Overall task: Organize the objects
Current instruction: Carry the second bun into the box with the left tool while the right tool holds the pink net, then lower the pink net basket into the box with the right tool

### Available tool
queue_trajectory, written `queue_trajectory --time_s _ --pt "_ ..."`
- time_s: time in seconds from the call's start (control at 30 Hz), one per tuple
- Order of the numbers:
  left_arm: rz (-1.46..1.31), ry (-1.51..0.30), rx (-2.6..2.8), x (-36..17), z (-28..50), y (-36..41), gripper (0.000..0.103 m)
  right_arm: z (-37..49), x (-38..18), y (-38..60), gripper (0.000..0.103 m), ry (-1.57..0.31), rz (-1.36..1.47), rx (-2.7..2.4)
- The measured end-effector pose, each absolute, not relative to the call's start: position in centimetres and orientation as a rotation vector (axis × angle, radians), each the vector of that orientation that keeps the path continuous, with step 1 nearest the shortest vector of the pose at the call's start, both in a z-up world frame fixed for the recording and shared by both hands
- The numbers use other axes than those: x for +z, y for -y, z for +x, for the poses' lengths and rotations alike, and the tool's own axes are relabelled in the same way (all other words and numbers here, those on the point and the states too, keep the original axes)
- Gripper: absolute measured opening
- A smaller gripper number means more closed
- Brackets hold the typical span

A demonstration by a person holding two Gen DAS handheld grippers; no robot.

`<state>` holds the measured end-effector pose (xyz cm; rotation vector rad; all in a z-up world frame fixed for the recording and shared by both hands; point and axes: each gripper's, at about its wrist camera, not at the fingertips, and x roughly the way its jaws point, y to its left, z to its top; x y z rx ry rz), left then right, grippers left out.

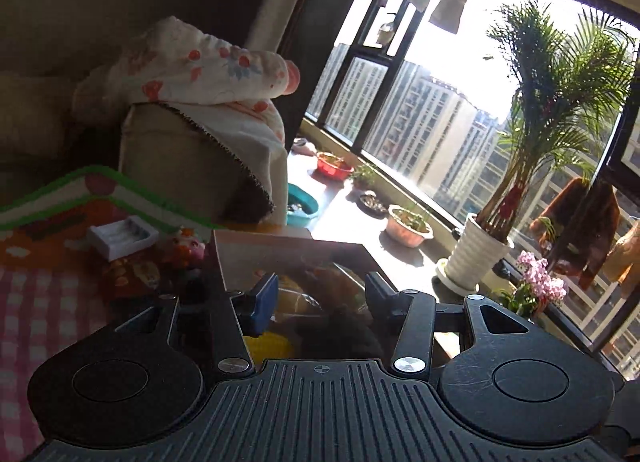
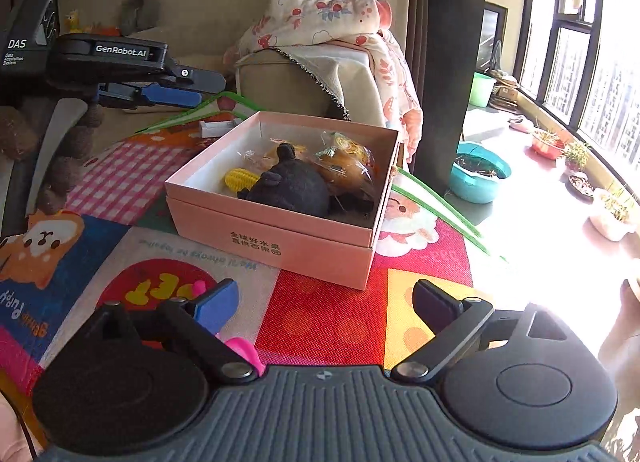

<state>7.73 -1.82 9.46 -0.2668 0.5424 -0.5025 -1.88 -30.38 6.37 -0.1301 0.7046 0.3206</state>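
2 grippers are mine to place. My left gripper [image 2: 176, 92] hangs up left over the mat [image 2: 328, 314], jaws part spread on nothing. Mid-mat sits the pink box [image 2: 280, 238], holding a yellow toy [image 2: 240, 179], a black plush [image 2: 292, 190] and crinkly packets [image 2: 344, 166]. The plush looks soft and light; I'd pinch its body. My right gripper [image 2: 324, 304] gapes wide, empty, with a pink toy [image 2: 244, 350] beside its left finger.

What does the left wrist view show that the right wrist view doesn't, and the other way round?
Only the left wrist view: a potted palm by the window and pink flowers.
Only the right wrist view: the left gripper from outside, a pink object by the open right gripper, and the box's printed front.
Both: the pink box with the yellow corn toy and black plush.
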Motion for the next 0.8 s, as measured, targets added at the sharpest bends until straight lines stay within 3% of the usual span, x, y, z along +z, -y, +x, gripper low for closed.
queue_trajectory --time_s 0.27,0.5,0.8 --pt "-0.227 -0.650 -0.502 5.9 2.6 -1.1 0.051 -2.3 2.9 26.1 0.096 -0.871 -0.331 0.445" --pt "-0.283 -0.691 -0.454 4.1 2.0 -2.9 0.050 -4.7 3.0 22.9 0.095 -0.784 -0.565 0.396" --pt "-0.301 -0.704 -0.472 3.5 1.7 -2.9 0.049 -0.2 2.4 27.8 0.094 -0.919 -0.301 0.275"
